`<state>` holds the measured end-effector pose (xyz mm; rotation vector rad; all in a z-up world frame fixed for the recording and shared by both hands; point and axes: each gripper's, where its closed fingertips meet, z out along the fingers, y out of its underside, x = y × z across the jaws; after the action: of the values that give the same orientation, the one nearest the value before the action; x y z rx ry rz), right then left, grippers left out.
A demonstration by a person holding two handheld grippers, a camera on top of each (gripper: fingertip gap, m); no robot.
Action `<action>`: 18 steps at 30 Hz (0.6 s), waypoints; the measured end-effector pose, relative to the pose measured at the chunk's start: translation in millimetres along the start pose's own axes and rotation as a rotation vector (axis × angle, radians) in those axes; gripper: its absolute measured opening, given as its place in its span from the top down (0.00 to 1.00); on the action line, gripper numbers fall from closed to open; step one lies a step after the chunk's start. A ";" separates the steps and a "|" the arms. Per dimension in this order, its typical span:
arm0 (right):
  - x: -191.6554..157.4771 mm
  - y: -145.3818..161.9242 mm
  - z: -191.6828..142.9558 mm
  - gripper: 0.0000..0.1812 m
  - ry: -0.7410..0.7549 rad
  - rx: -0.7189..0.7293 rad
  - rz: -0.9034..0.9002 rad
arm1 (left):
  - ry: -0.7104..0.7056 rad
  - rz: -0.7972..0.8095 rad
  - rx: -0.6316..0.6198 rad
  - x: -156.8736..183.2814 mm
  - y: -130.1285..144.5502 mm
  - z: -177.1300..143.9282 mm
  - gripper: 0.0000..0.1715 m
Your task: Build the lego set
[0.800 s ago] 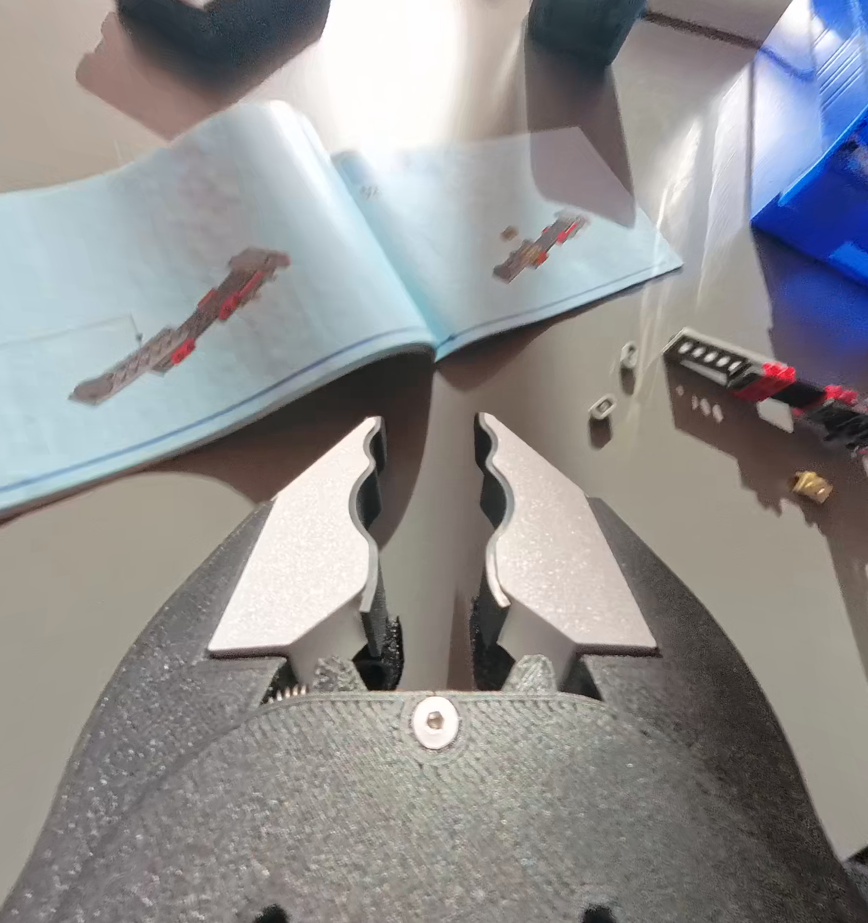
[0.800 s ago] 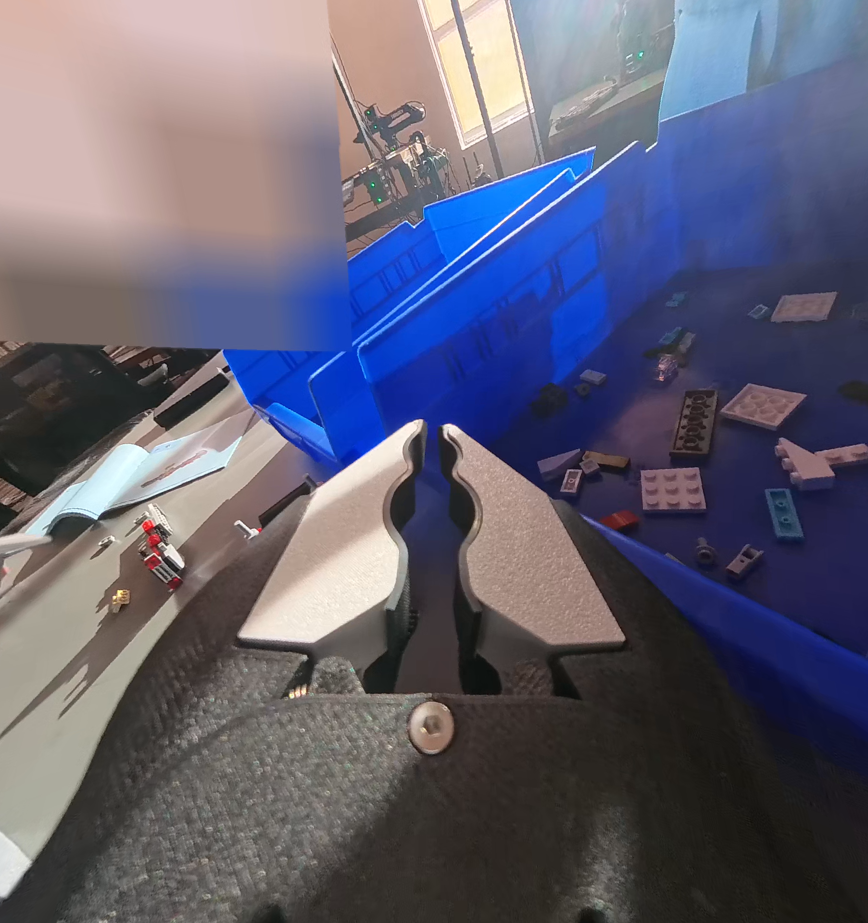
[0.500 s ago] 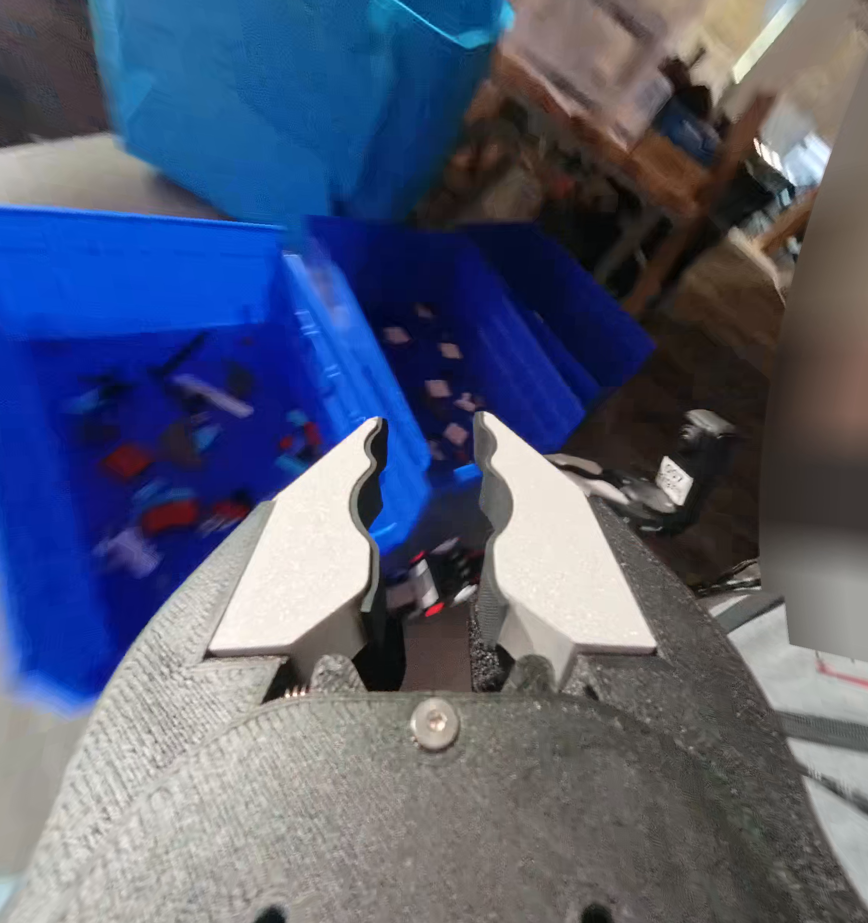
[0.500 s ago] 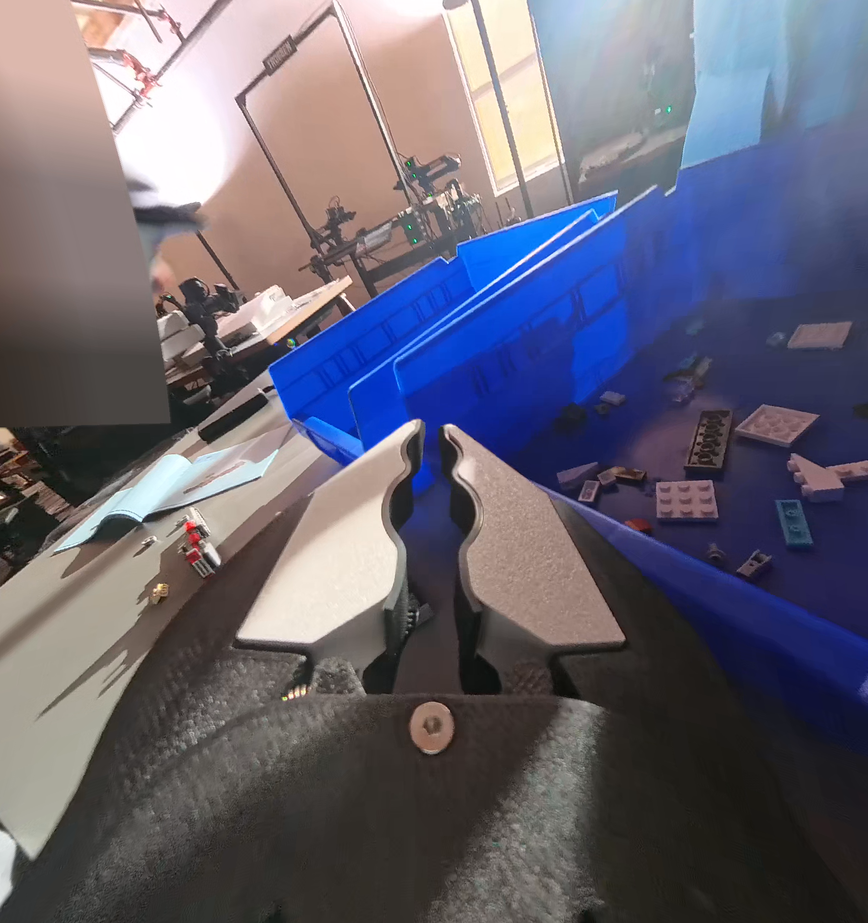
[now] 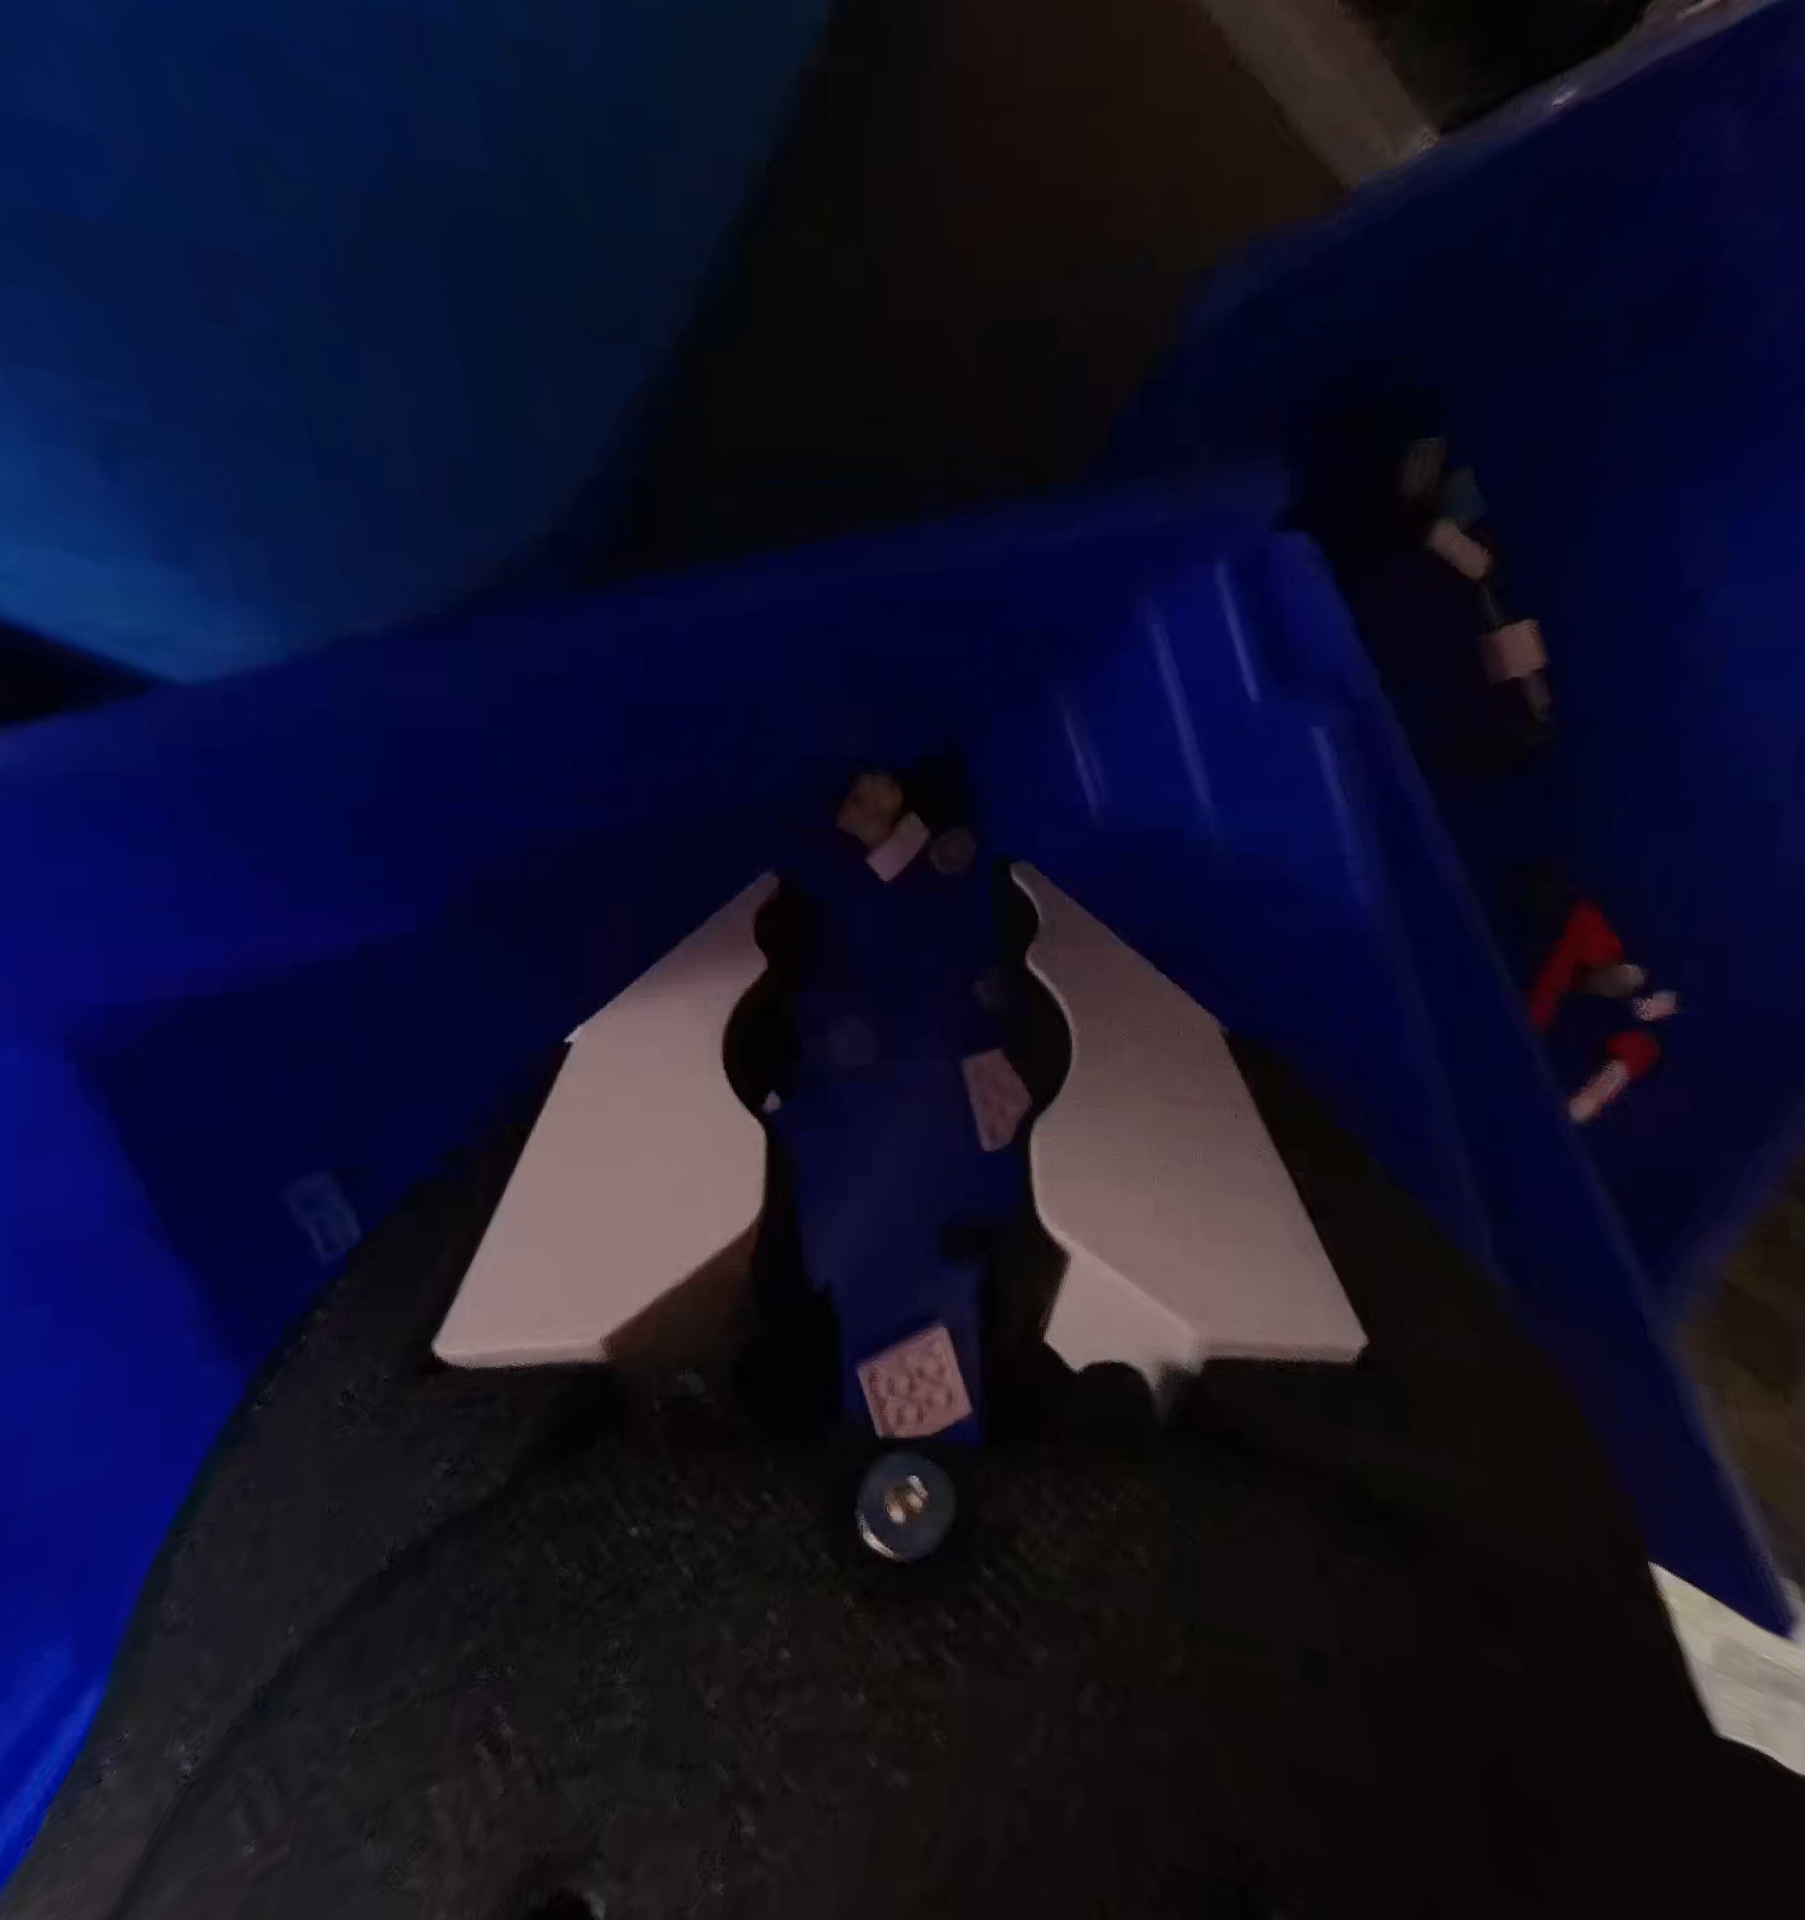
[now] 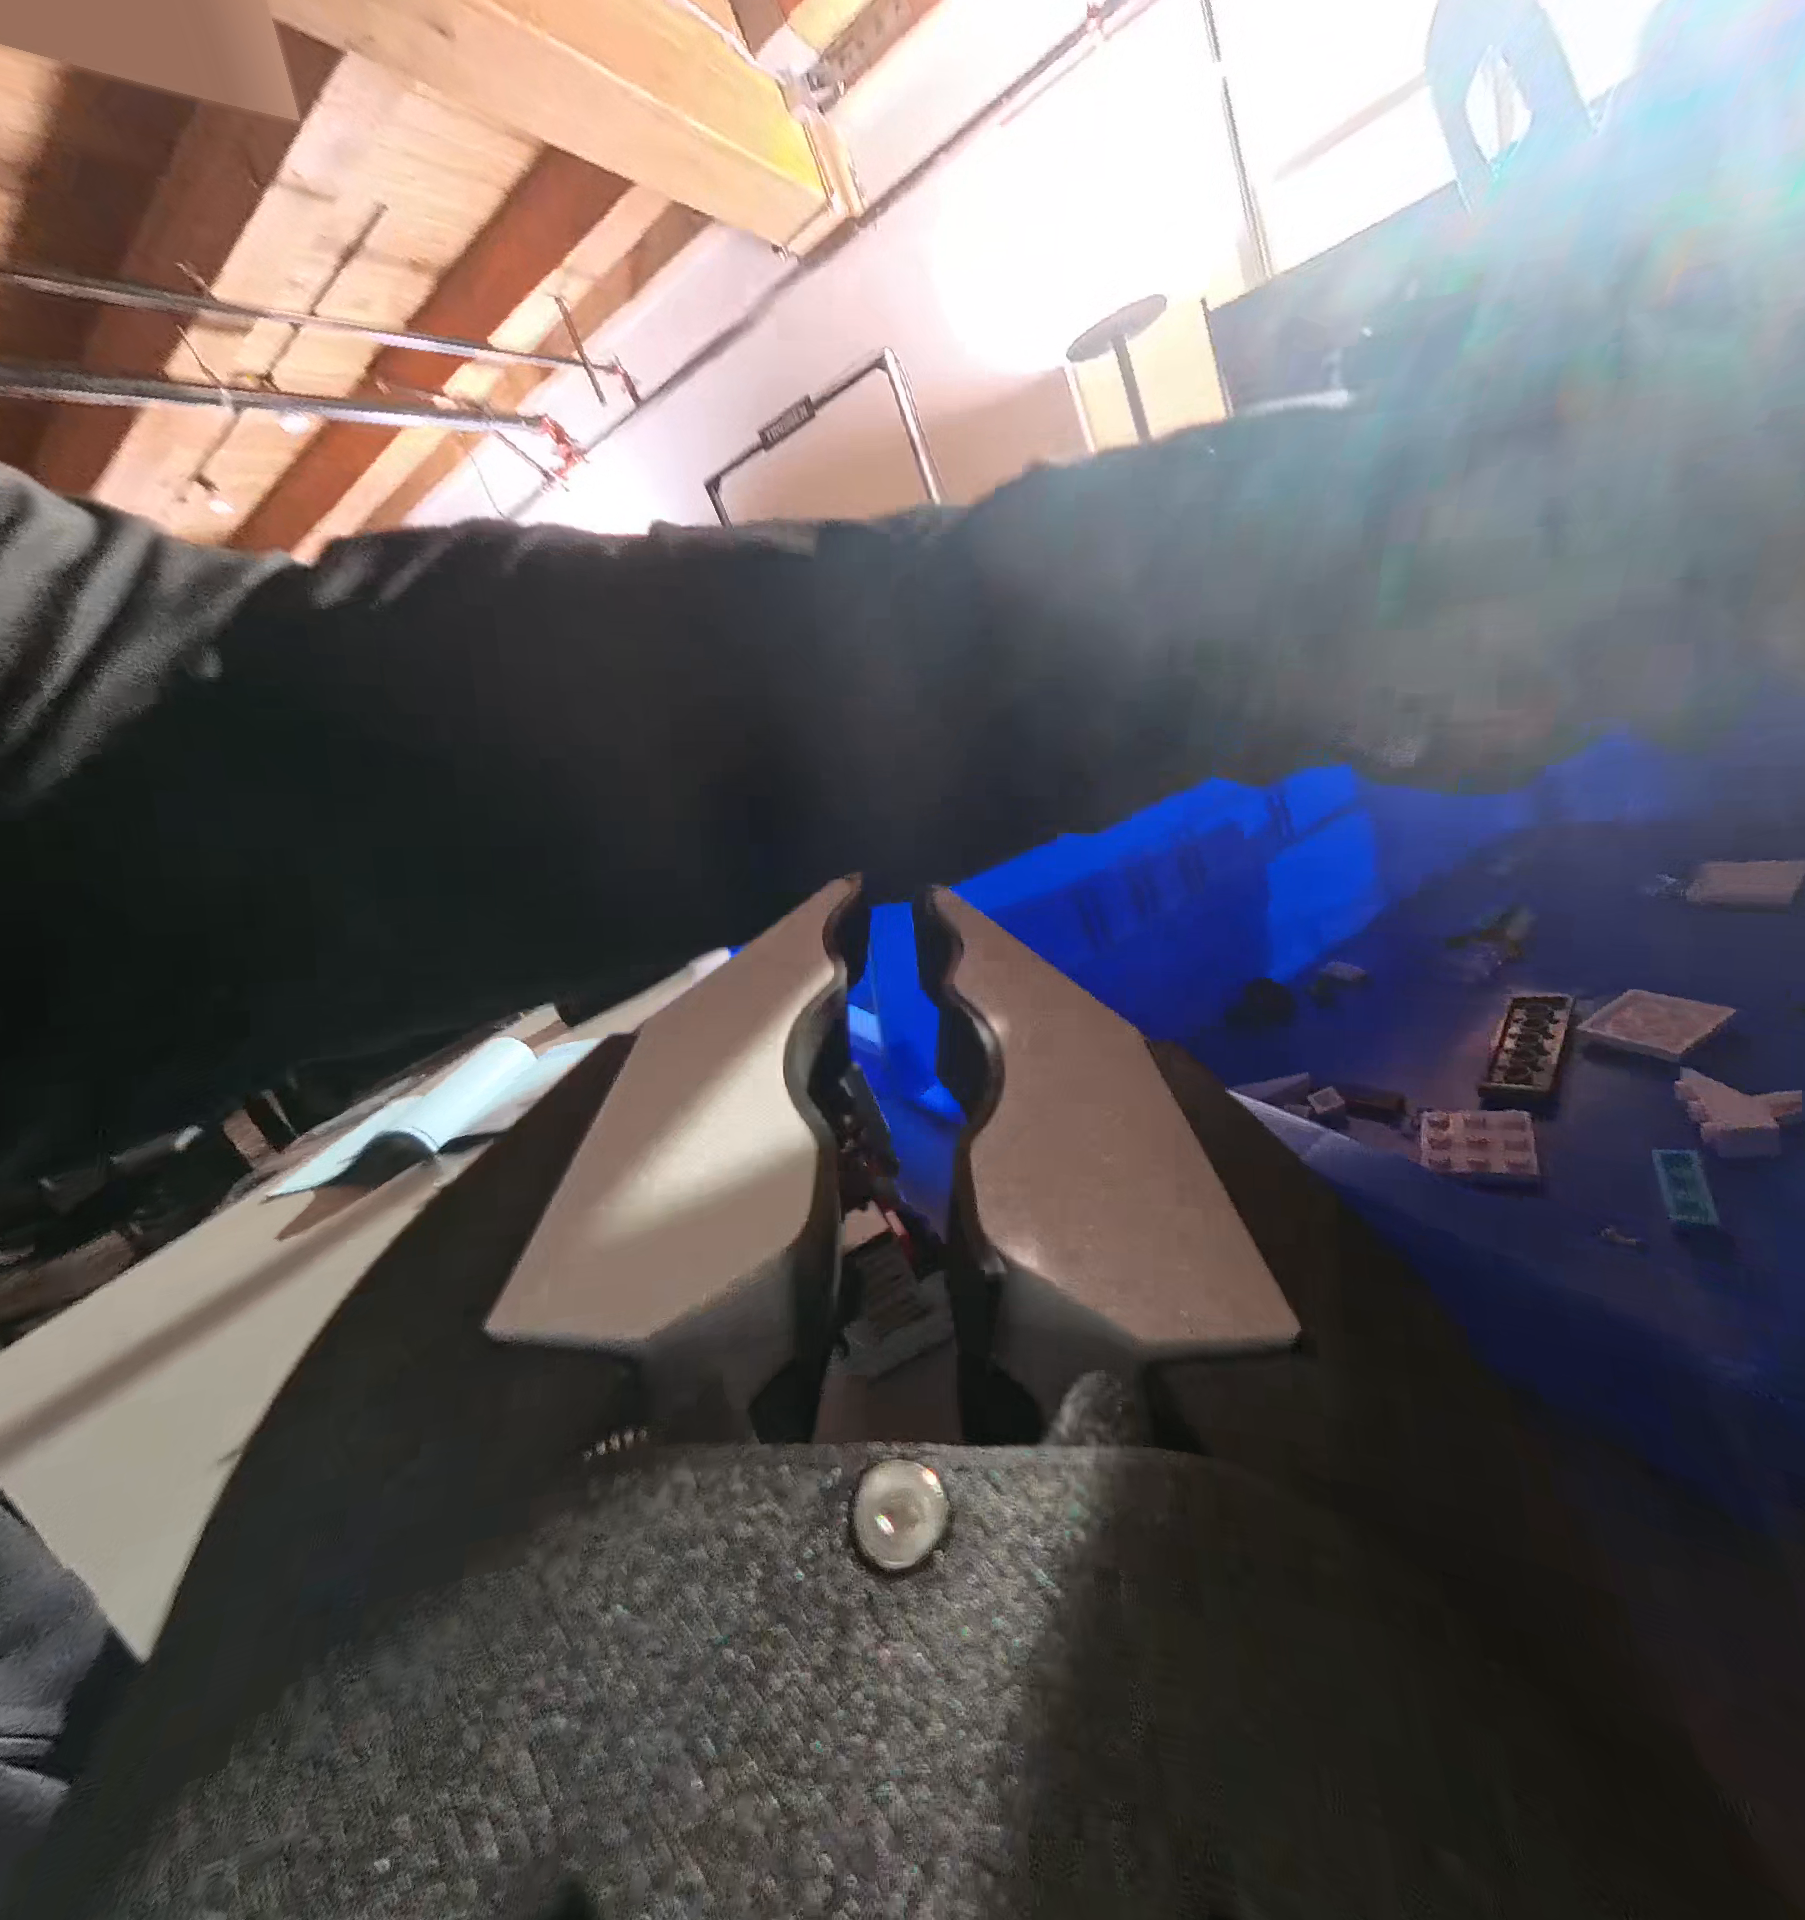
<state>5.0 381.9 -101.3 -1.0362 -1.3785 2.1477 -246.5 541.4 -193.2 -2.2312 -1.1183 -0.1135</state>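
Sleeve (image 6: 565, 727) hides far bins; left gripper (image 5: 893, 894) view dark, blurred.

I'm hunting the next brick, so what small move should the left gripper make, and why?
Probably lower the left gripper toward the pale plate in the blue bin: its jaws stand open and empty, that plate shows between them, and the blurred view suggests slowing.
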 end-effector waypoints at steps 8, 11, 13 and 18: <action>-4.8 -0.4 0.4 0.96 -0.063 0.003 0.042 | -0.090 0.050 -0.021 -12.7 0.6 27.8 0.80; -5.0 -0.1 0.9 0.96 -0.063 0.002 0.038 | -0.097 0.055 -0.036 -13.3 7.2 33.6 0.80; -4.0 -0.6 0.8 0.96 -0.060 0.005 0.044 | -0.117 0.068 -0.013 -15.5 6.7 35.6 0.82; -4.9 0.5 1.8 0.96 -0.056 -0.003 0.030 | -0.188 0.136 0.020 -20.5 3.6 38.1 0.85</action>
<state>6.8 377.4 -99.5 -1.0118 -1.3999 2.2129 -264.3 547.5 -232.3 -2.3294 -1.0549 0.1672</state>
